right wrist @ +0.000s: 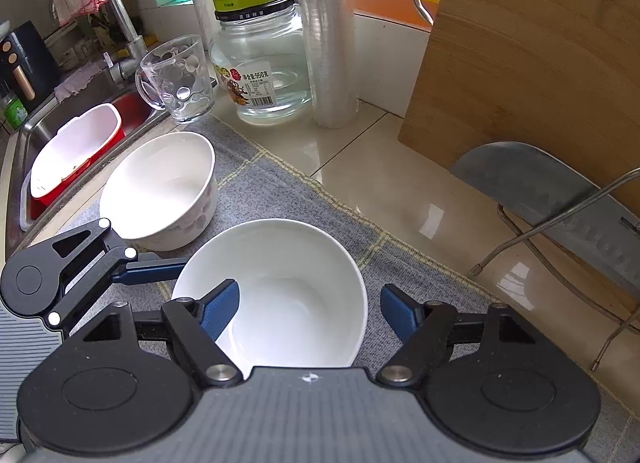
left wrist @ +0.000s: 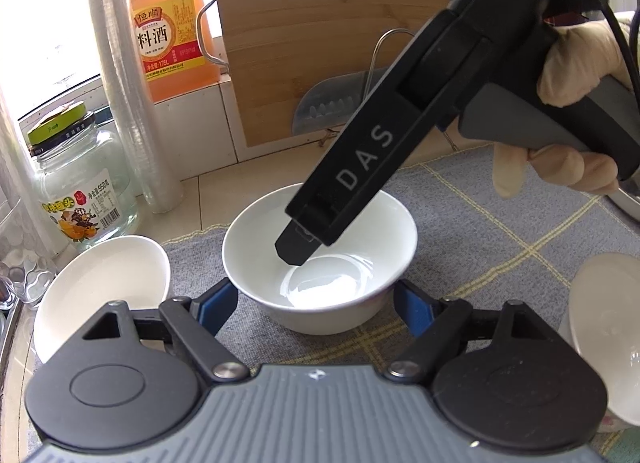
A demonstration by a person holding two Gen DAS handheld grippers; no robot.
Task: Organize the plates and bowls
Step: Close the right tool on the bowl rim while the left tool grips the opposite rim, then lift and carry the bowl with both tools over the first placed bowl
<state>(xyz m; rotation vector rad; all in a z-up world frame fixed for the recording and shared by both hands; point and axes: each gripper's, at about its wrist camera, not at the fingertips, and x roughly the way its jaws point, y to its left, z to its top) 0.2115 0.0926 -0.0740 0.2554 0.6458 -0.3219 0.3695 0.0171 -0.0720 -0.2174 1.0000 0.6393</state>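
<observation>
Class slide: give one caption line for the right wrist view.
Right gripper straddles the white bowl's rim on a grey checked mat, floral bowl beside it.

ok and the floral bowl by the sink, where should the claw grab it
I'd pinch the rim of the floral bowl from above, one claw finger inside and one outside, on the side facing the grey mat. It stands upright, mouth open, with a thin wall, and the sink and glass mug crowd its far side.
</observation>
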